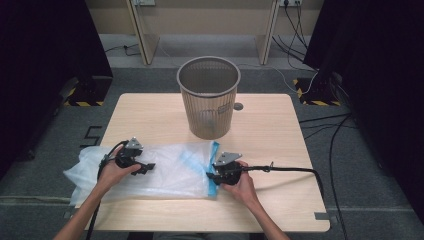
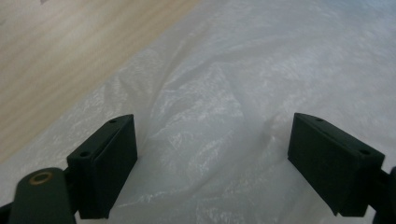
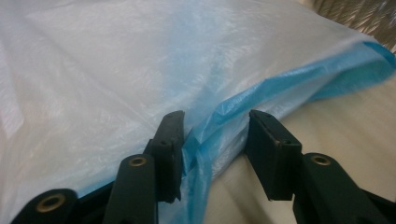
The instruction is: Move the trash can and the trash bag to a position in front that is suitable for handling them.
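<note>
A translucent white plastic bag (image 1: 165, 167) lies flat across the near half of the wooden table (image 1: 270, 140), its left end hanging past the table edge. A blue hem (image 1: 214, 165) runs along the bag's right end. My left gripper (image 1: 149, 167) hovers over the bag's left part, open wide, with crinkled plastic (image 2: 210, 93) under the gap (image 2: 212, 154). My right gripper (image 1: 211, 175) is at the hem's near end, jaws part open. In the right gripper view the blue hem (image 3: 299, 79) bunches up between the jaws (image 3: 215, 140) and touches the left one.
A grey mesh waste bin (image 1: 209, 95) stands upright at the table's far middle, and its mesh (image 3: 359, 14) is just beyond the bag. A small grey disc (image 1: 238, 106) lies beside it. Black cables trail from both grippers. Bare wood (image 2: 56, 56) lies beside the bag.
</note>
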Tool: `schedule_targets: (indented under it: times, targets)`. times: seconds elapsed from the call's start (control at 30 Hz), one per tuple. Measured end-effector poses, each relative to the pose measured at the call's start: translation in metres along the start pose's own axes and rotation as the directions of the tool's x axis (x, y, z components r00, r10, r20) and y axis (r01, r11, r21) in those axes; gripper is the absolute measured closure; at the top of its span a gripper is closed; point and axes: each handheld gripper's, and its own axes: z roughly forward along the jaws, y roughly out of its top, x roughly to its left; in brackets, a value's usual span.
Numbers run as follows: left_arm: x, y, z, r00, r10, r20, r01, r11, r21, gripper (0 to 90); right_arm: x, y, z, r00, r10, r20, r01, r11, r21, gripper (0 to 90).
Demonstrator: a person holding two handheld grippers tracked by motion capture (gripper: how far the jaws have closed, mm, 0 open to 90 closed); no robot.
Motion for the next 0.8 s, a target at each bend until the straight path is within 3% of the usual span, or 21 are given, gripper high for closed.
schedule_targets:
  times: [0.07,0.2,0.27,0.37,0.53,0.67,0.73,0.8]
  targets:
    - [-0.008,-0.009,-0.008,0.9999,-0.001,0.013,0.000,0.9999,0.010,14.6,-0.009,0.006,0.007,1.0000,0.002,0.003,-0.002,1.000,-0.007,59.8]
    - [-0.026,-0.018,-0.019,0.9985,0.043,0.035,-0.044,0.9984,0.036,14.7,-0.028,0.016,0.020,0.9999,-0.005,-0.016,0.005,1.000,-0.013,60.7]
    - [-0.032,-0.017,-0.020,0.9959,0.069,0.059,-0.072,0.9964,0.044,15.0,-0.039,0.020,0.025,0.9997,-0.022,0.005,0.022,1.000,-0.008,58.7]
    - [-0.029,-0.009,-0.021,0.9960,0.082,0.035,-0.083,0.9964,0.018,17.9,-0.047,0.028,0.021,0.9987,-0.015,0.048,0.015,1.000,0.004,48.2]
    - [-0.008,0.011,-0.030,0.9993,0.025,0.026,-0.024,0.9974,-0.068,16.7,-0.033,0.039,-0.010,0.9989,0.032,0.034,-0.030,0.998,-0.053,35.8]
    - [0.016,0.024,-0.028,0.9990,-0.018,0.042,0.022,0.9942,-0.105,14.9,-0.017,0.030,-0.027,0.9988,0.042,0.026,-0.042,0.999,-0.014,32.9]
    - [0.021,0.028,-0.018,0.9972,-0.028,0.069,0.036,0.9926,-0.116,14.9,-0.010,0.023,-0.028,0.9995,0.027,0.018,-0.027,0.999,0.025,32.4]
    - [0.020,0.034,-0.007,0.9955,-0.014,0.093,0.024,0.9943,-0.104,15.0,-0.006,0.017,-0.026,0.9996,0.011,0.025,-0.012,0.999,0.043,32.0]
